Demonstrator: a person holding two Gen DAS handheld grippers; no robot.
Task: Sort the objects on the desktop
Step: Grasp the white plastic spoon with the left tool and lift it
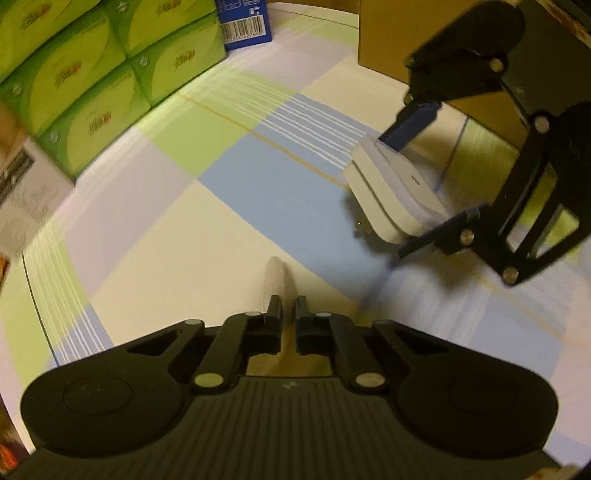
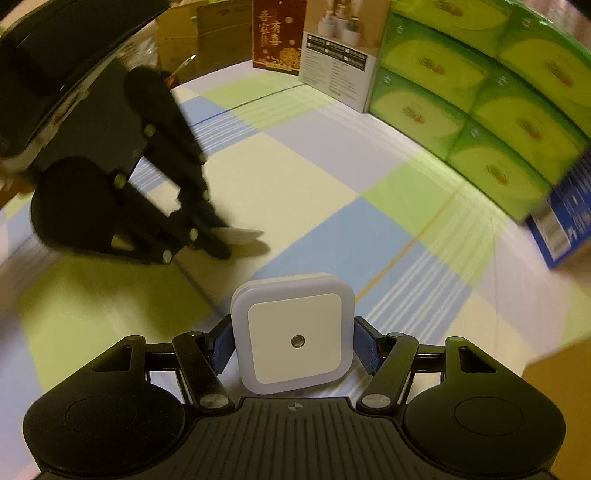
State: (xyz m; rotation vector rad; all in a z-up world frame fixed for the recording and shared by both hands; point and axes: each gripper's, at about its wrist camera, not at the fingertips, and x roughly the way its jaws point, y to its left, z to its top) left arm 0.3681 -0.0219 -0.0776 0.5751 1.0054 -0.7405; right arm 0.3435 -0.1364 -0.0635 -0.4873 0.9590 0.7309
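Note:
A white square night light [image 2: 291, 332] with a small round sensor sits between the blue pads of my right gripper [image 2: 291, 345], which is shut on its two sides. The left wrist view shows the same night light [image 1: 391, 192] tilted above the cloth in the right gripper [image 1: 421, 181]. My left gripper [image 1: 287, 301] points down at the checked tablecloth [image 1: 229, 206] with its fingers nearly together, shut on a small thin white object [image 1: 275, 275] that sticks out past the tips. In the right wrist view that white object [image 2: 242, 234] pokes out of the left gripper [image 2: 218, 240] close to the cloth.
Stacked green tissue boxes [image 2: 480, 110] line one side, with a blue box [image 2: 565, 229] next to them. A white product box [image 2: 340, 55] and a red box [image 2: 279, 33] stand at the back. A brown cardboard box [image 1: 391, 40] stands behind the right gripper.

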